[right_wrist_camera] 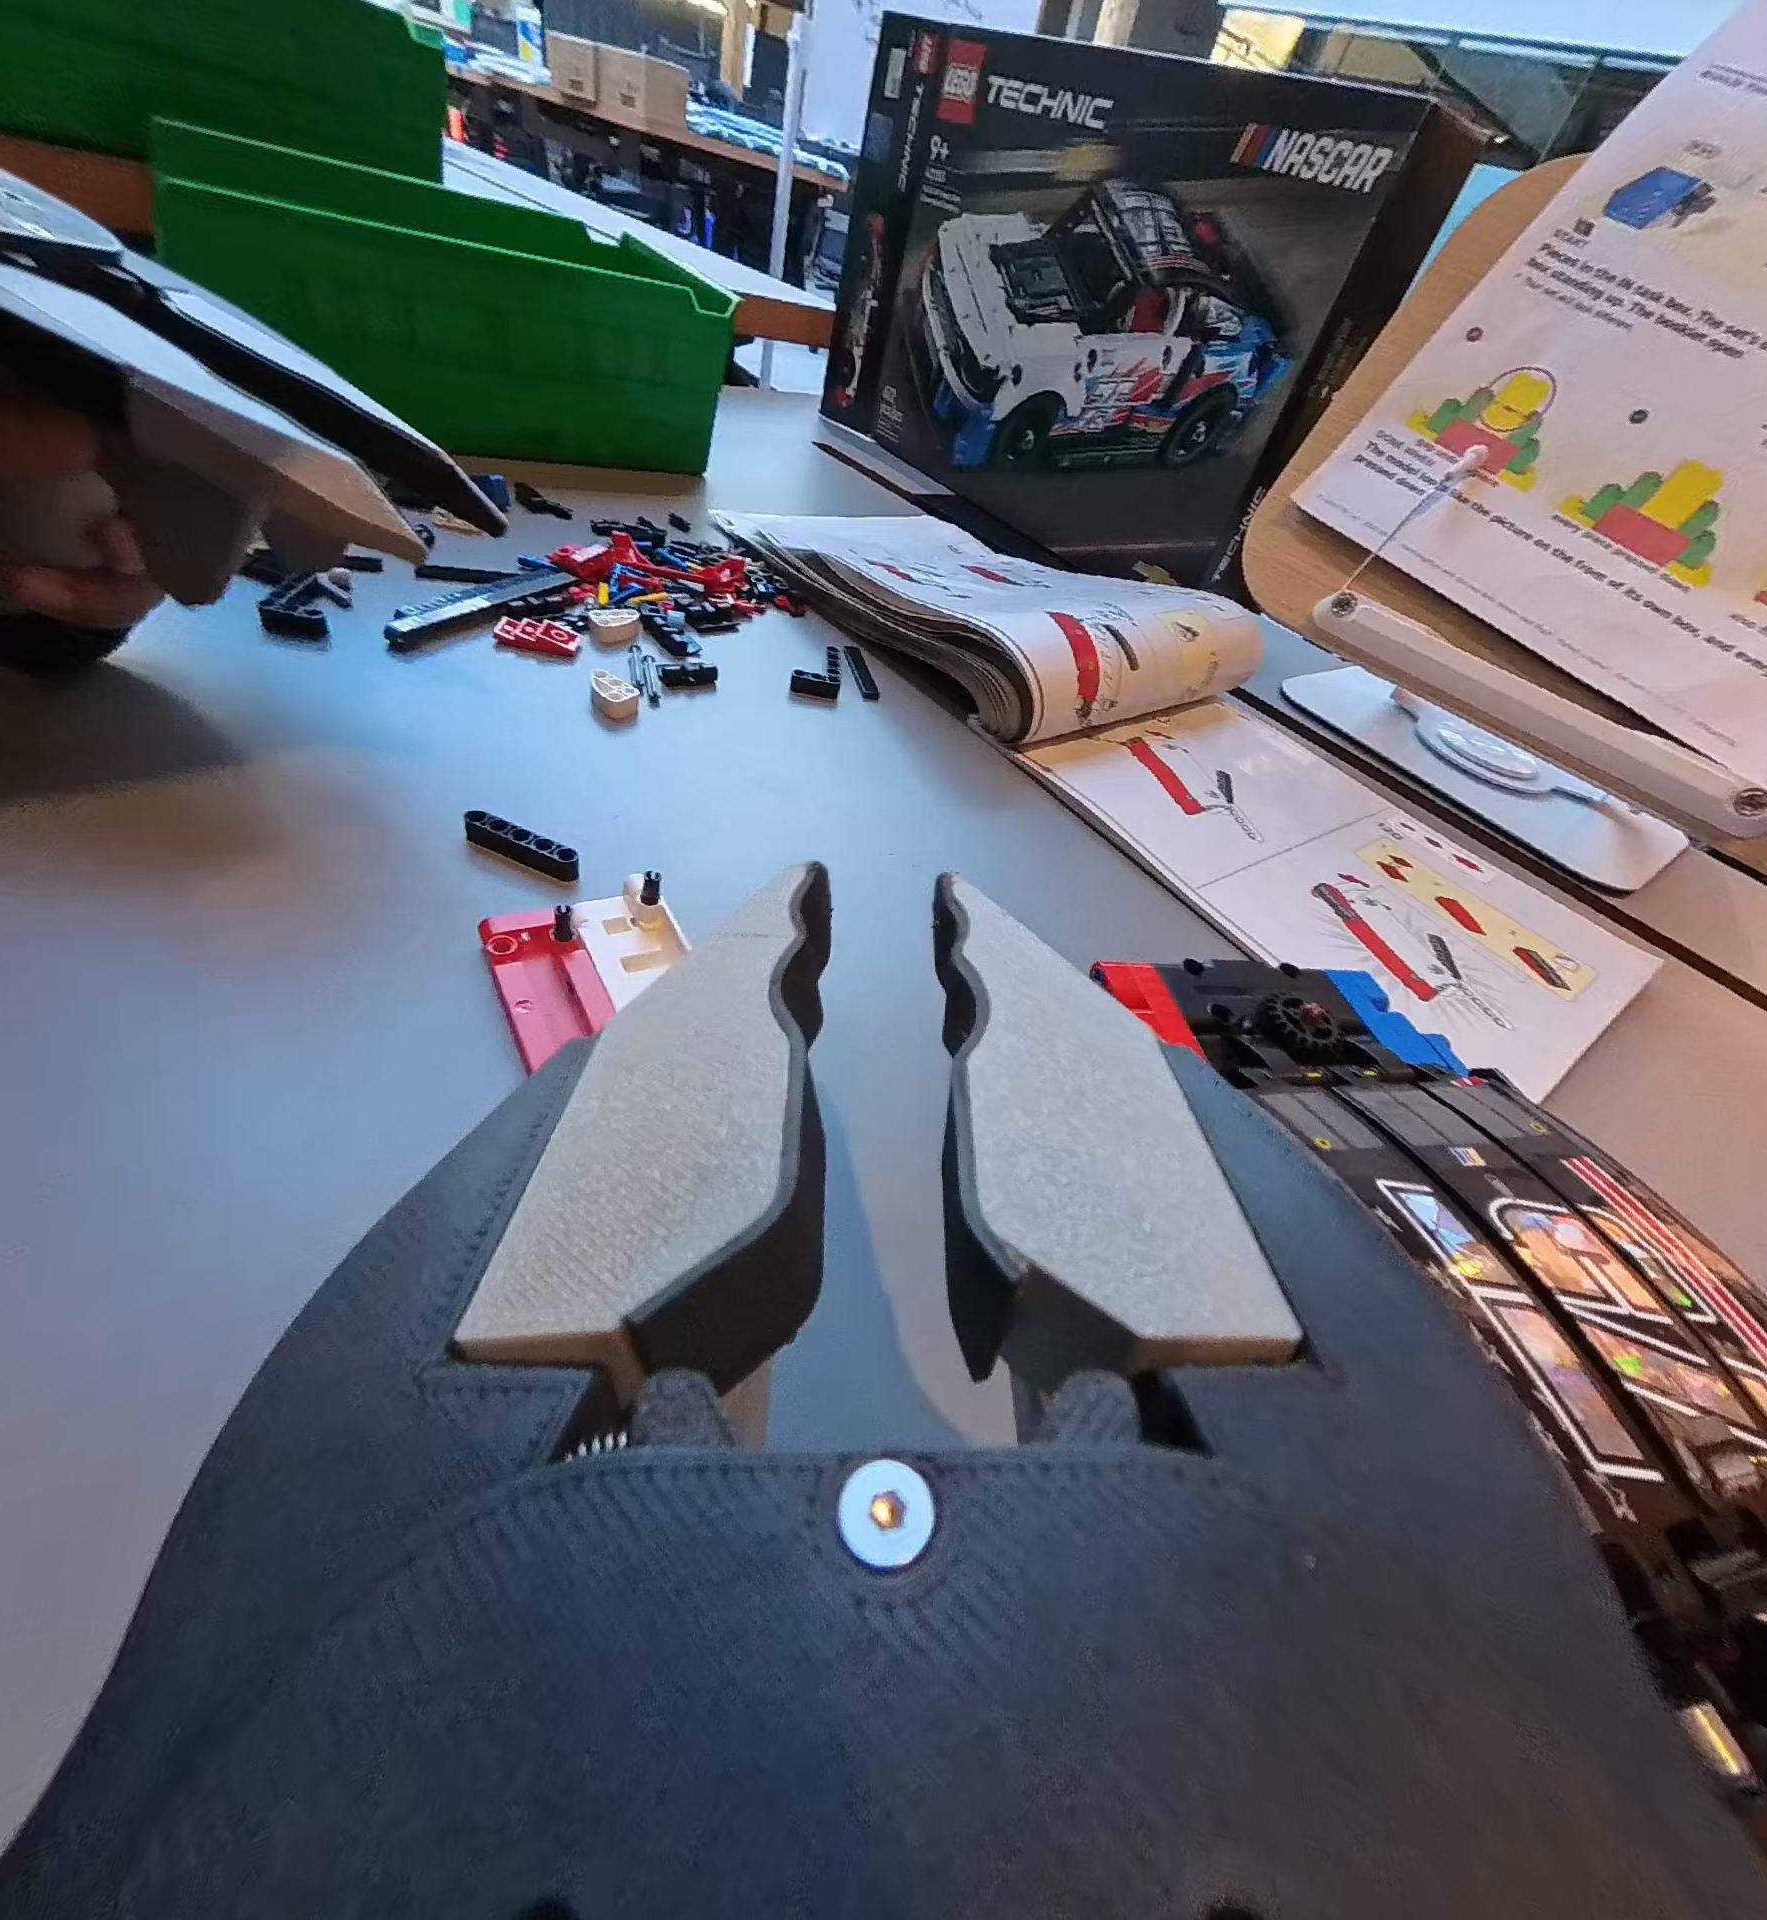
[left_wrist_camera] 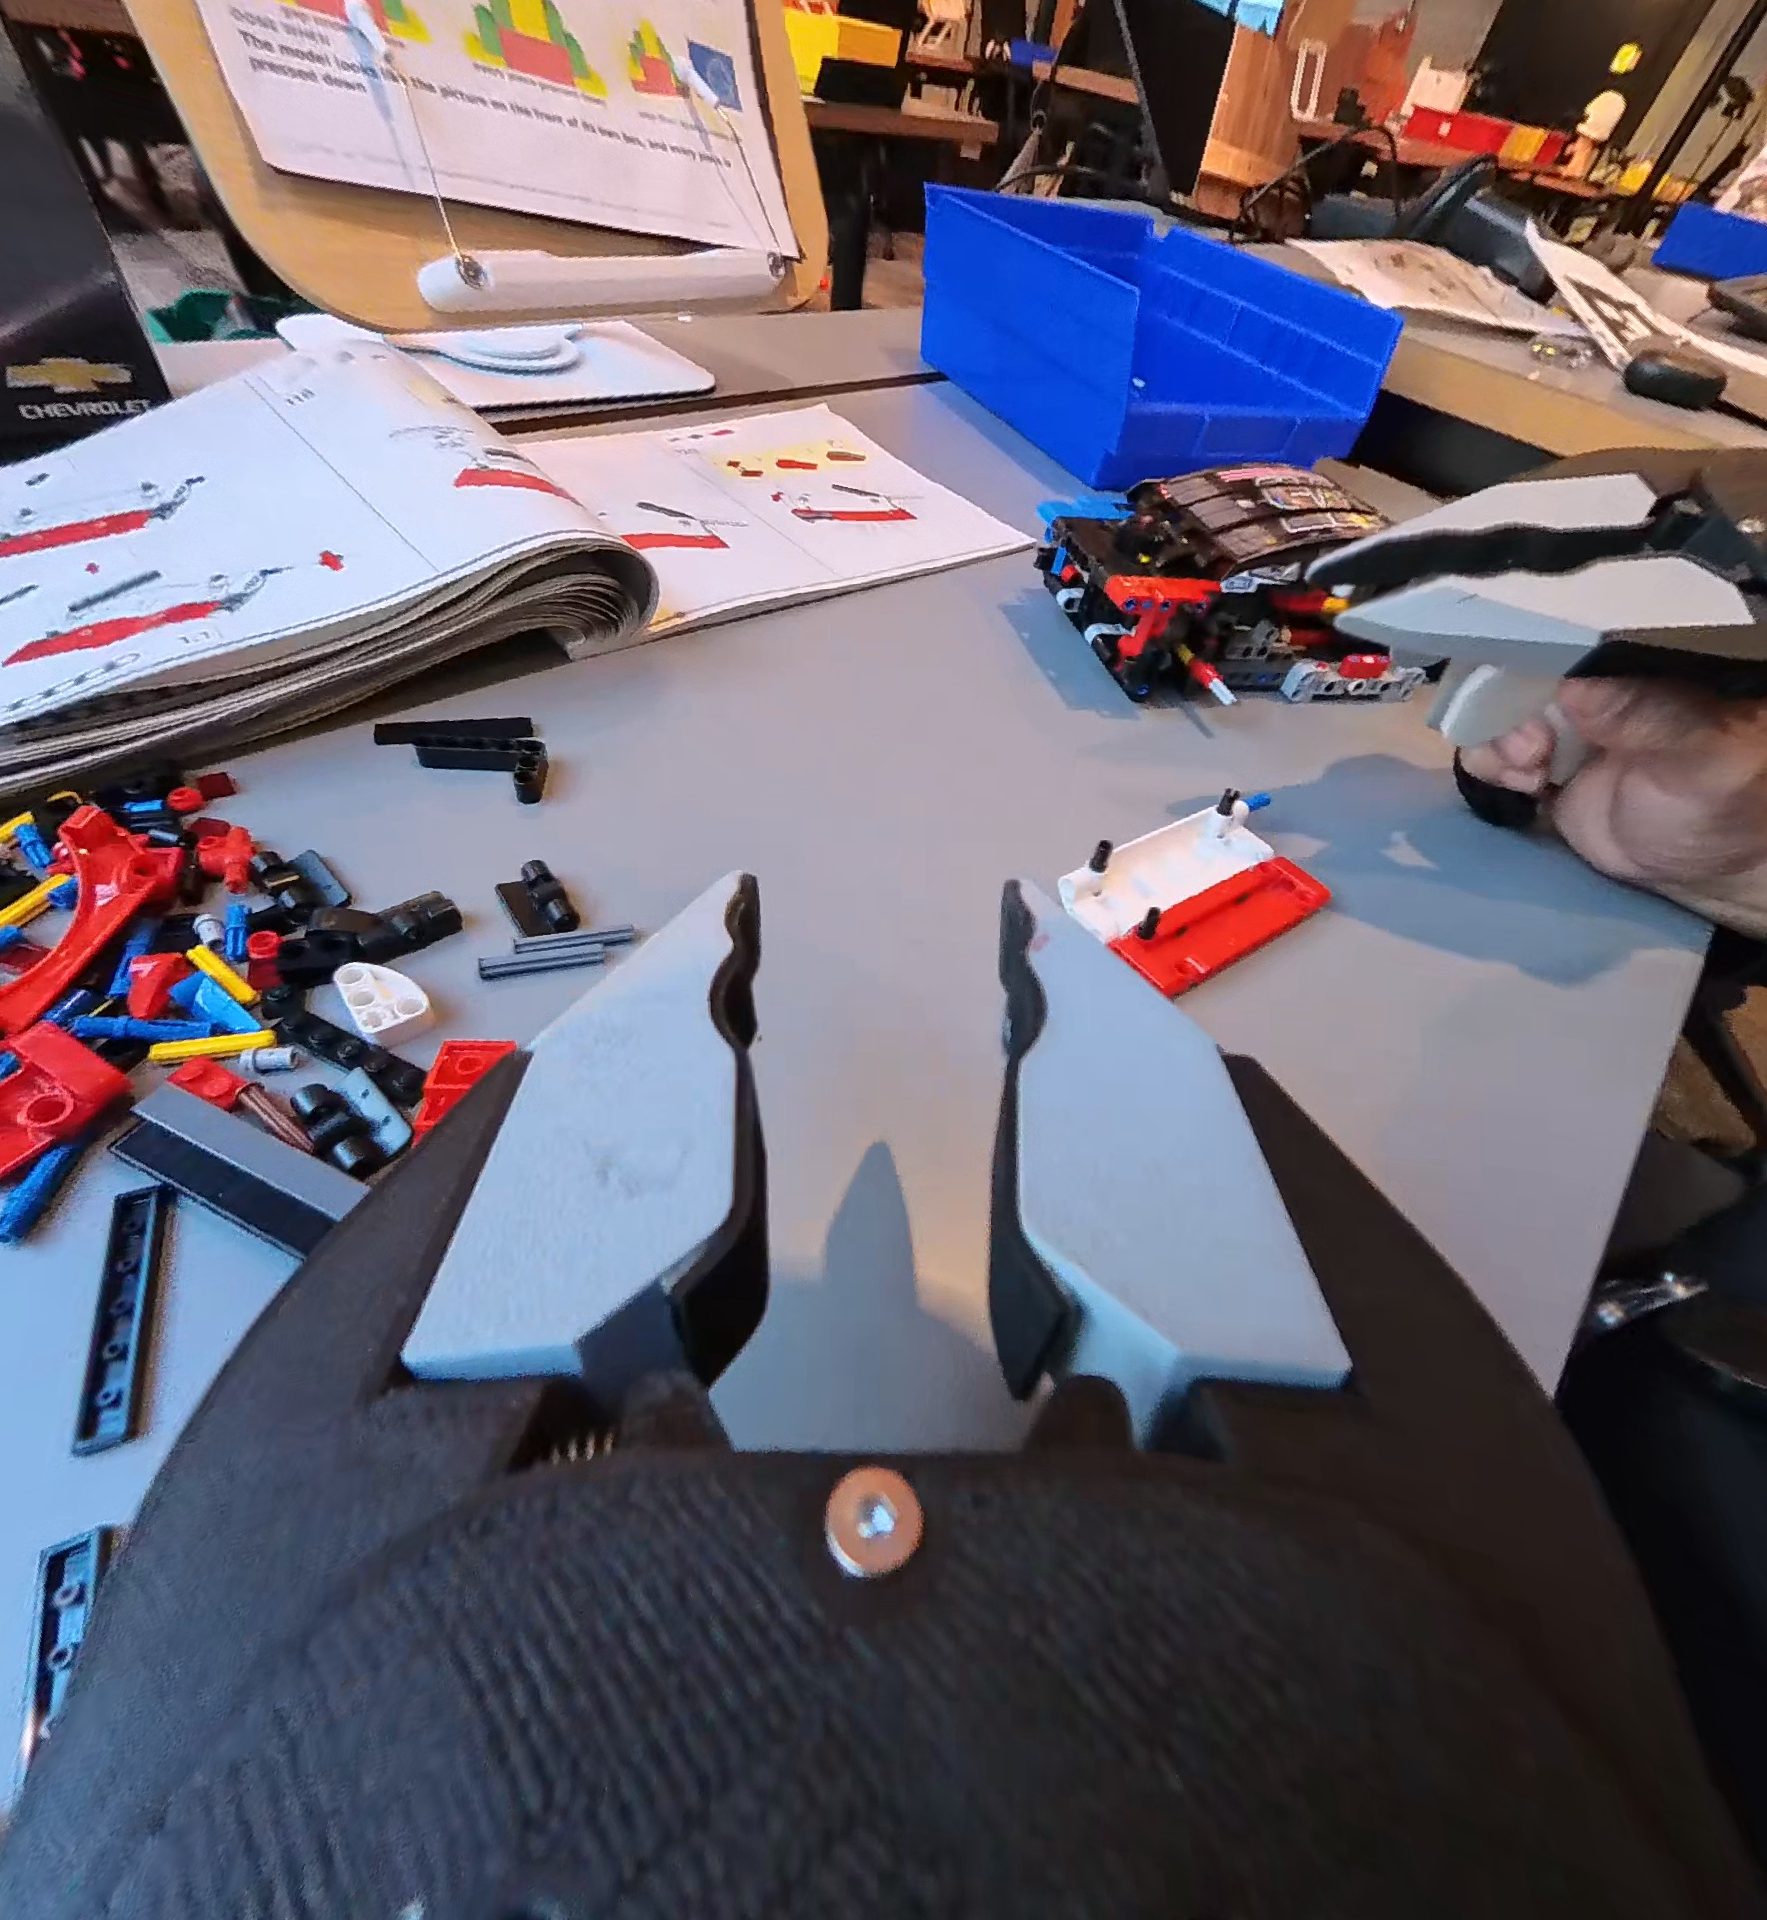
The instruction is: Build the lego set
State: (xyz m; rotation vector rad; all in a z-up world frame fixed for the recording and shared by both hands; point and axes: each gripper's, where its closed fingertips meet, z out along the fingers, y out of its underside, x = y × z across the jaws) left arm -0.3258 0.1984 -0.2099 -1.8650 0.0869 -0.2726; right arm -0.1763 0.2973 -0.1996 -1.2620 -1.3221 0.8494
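Note:
My left gripper is open and empty, low over the grey table. A small red and white panel assembly with black pins lies just right of its tips. My right gripper is open with a narrow gap and empty; the same panel assembly lies just left of its fingers. The partly built black car sits beside it on the right, and also shows in the left wrist view. The right gripper hovers at that car's near end. A pile of loose pieces lies at the left.
An open instruction booklet lies behind the pile. A blue bin stands at the back. A black angled beam and a straight black beam lie loose. The set's box and green bins stand farther back. Spacing between my two grippers at the tips: around 20 centimetres. To the black angled beam: left tips about 15 centimetres, right tips about 25 centimetres. It turns up in the right wrist view as well.

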